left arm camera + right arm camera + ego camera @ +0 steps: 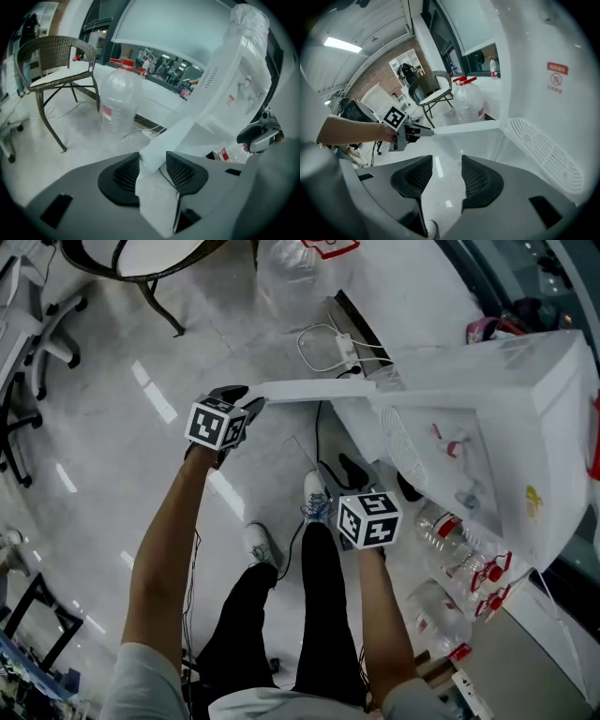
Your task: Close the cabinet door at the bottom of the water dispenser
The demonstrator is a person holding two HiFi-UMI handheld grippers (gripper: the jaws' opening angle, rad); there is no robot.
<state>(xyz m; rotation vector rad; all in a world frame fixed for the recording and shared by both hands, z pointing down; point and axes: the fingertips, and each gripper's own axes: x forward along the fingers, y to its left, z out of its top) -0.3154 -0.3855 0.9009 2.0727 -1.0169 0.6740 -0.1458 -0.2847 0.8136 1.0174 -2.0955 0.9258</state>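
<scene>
- The door (309,388) is standing wide open, reaching out from the dispenser (525,409) toward 9 o'clock in the head view and meeting the cabinet at its 3 o'clock end.
- The left gripper (249,397) is sitting at the door's free 9 o'clock end. In its own view the door (168,136) edge is running between the jaws toward 1 o'clock with both pads pressing on it, so it is gripping the door.
- Judging by that hold, it is taking the edge farthest from the hinge side, where a swing toward the cabinet needs the least effort.
- The right gripper (367,519) is hanging at 5 o'clock of the door, well apart from it. Its jaws are standing apart with only floor (440,164) between them.
- In the right gripper view the door (468,127) is lying at 12 o'clock beyond the jaws, with the left gripper (426,132) at 10 o'clock. The right one is probably just keeping clear of the swing.
- Bottles (450,529) are lying by the dispenser's base at 5 o'clock; whether they are blocking the door, I cannot tell.
- A jug (121,96) and a chair (61,61) are standing farther out, at 10 o'clock in the left gripper view.
</scene>
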